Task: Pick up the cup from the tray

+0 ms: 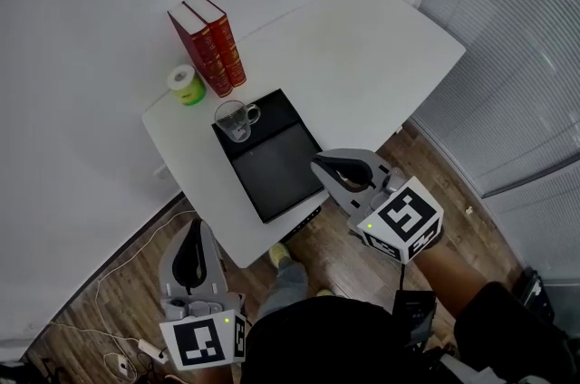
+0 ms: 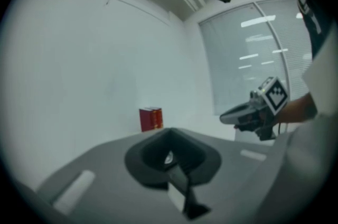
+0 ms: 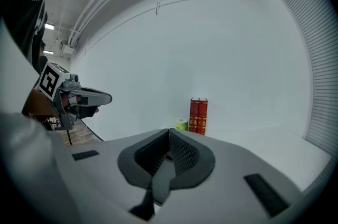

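A clear glass cup with a handle stands upright at the far left corner of a black tray on the white table. My right gripper hovers over the tray's near right edge, jaws shut and empty, a good way from the cup. My left gripper hangs below the table's near edge, off to the left, jaws together with nothing in them. In both gripper views the cup is hidden. The right gripper points toward the books. The left gripper is tilted up at the wall.
Two red books stand at the table's far left corner, with a green and white roll beside them. Both show in the right gripper view, books and roll. Window blinds are on the right, cables on the wood floor.
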{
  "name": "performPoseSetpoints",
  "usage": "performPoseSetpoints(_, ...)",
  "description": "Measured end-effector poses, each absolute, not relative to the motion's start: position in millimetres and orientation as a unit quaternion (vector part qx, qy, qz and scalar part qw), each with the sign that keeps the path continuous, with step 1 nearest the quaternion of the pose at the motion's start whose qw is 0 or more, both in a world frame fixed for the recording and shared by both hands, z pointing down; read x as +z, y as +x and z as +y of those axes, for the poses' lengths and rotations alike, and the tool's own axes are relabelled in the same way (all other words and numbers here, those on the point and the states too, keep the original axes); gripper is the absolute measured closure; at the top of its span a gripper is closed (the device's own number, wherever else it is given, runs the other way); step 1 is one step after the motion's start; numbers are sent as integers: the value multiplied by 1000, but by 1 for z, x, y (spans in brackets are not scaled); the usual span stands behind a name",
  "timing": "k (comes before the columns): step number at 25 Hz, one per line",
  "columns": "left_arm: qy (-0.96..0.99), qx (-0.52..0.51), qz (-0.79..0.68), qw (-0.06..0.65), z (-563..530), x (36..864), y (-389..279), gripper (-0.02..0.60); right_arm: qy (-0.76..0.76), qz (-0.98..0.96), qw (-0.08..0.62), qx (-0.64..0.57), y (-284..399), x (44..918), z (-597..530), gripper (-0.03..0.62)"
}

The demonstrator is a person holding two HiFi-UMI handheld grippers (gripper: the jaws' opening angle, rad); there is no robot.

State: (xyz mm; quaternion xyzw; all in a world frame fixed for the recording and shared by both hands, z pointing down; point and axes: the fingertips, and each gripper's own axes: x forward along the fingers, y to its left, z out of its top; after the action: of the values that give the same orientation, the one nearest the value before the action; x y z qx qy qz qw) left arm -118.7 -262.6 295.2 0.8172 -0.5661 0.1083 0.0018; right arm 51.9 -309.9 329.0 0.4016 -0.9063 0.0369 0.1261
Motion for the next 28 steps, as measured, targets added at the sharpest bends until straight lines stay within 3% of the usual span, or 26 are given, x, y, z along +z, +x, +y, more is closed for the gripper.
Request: performPoseSetpoints(28,837,66,-543,15,-383,304,-184,581,430,-886,171,21,-4,326,-415,577)
